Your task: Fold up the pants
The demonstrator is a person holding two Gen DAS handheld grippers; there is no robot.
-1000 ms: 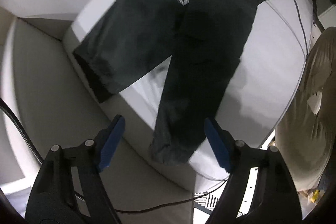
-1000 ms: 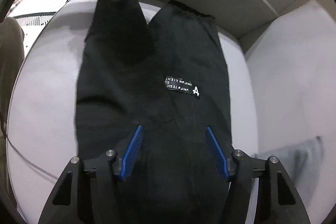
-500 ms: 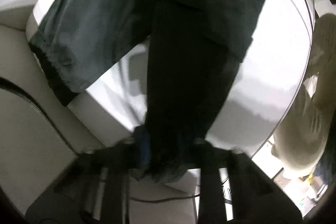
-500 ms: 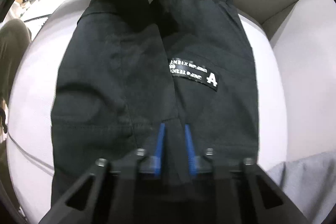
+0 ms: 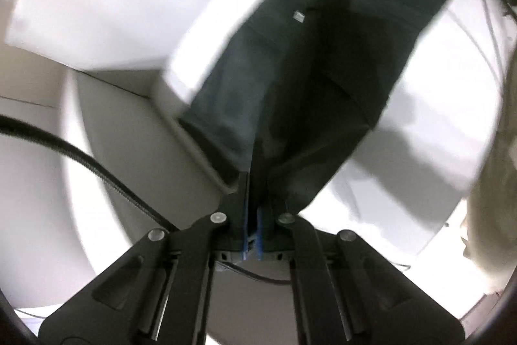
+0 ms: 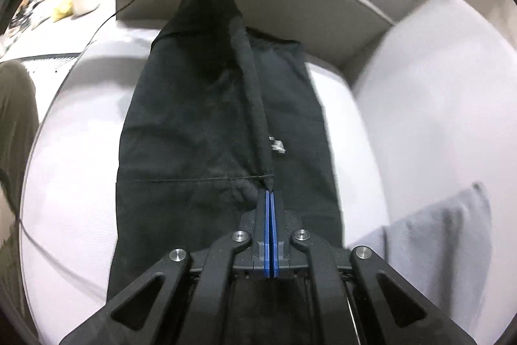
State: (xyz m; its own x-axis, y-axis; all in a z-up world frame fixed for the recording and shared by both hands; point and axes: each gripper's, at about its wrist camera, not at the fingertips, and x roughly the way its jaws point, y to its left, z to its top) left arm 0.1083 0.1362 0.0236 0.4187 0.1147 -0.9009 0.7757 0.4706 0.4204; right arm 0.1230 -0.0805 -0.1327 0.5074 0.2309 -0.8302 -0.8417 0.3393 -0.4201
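Pants [image 6: 194,125] stretch lengthwise between both grippers: right gripper [image 6: 269,202] clamps the near waist, left gripper [image 5: 253,209] the far cuff.

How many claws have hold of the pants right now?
2. The left claw is shut on a leg hem of the black pants; the right claw is shut on the waist end, pulling up a ridge of cloth.

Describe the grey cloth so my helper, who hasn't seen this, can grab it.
Find the white cushion where the black pants lie. The grey cloth sits crumpled at the waist end, beside the right claw. It is pale and soft, the only light fabric beside the dark pants.
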